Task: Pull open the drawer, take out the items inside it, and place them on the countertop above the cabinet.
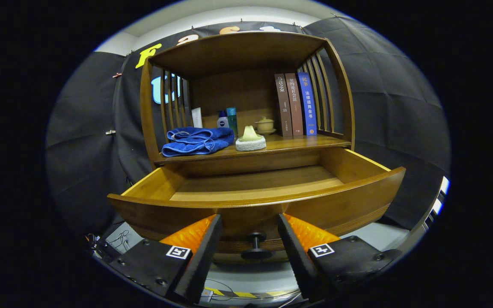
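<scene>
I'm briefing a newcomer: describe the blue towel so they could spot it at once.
Start at the wooden cabinet, above its open drawer. On the countertop's side nearest the slatted end without books lies the blue towel: soft and crumpled, beside a white pad.

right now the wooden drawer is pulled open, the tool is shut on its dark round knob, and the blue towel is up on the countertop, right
Not quite. In the gripper view the tool is open, its fingers standing either side of the dark round knob without touching it. The wooden drawer is pulled open, and the blue towel lies on the countertop.
</scene>
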A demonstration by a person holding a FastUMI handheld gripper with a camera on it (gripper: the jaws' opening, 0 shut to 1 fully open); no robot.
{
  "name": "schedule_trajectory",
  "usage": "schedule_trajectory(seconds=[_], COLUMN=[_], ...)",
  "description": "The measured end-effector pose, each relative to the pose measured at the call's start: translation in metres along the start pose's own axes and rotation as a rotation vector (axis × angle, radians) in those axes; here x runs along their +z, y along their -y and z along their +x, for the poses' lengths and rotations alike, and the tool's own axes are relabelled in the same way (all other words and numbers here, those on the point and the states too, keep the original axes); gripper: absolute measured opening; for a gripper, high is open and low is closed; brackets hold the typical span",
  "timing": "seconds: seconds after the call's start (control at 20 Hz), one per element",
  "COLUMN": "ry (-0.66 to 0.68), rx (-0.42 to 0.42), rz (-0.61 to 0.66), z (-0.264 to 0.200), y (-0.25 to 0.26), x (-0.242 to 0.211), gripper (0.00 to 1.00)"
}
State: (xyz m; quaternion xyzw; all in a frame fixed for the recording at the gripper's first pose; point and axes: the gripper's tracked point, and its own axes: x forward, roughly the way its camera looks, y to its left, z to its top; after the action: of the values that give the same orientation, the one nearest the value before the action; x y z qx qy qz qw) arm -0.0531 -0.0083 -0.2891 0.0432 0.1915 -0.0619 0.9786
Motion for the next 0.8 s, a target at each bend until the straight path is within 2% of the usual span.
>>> schedule_trajectory(seconds=[0.4, 0.8], ry=[0.001, 0.041], rx=[0.002, 0.005], rz=[-0.001, -0.019], z=[0.041, 0.091], y=[0.000, -0.001], x=[0.016, 0.029], gripper=[0.85, 0.90])
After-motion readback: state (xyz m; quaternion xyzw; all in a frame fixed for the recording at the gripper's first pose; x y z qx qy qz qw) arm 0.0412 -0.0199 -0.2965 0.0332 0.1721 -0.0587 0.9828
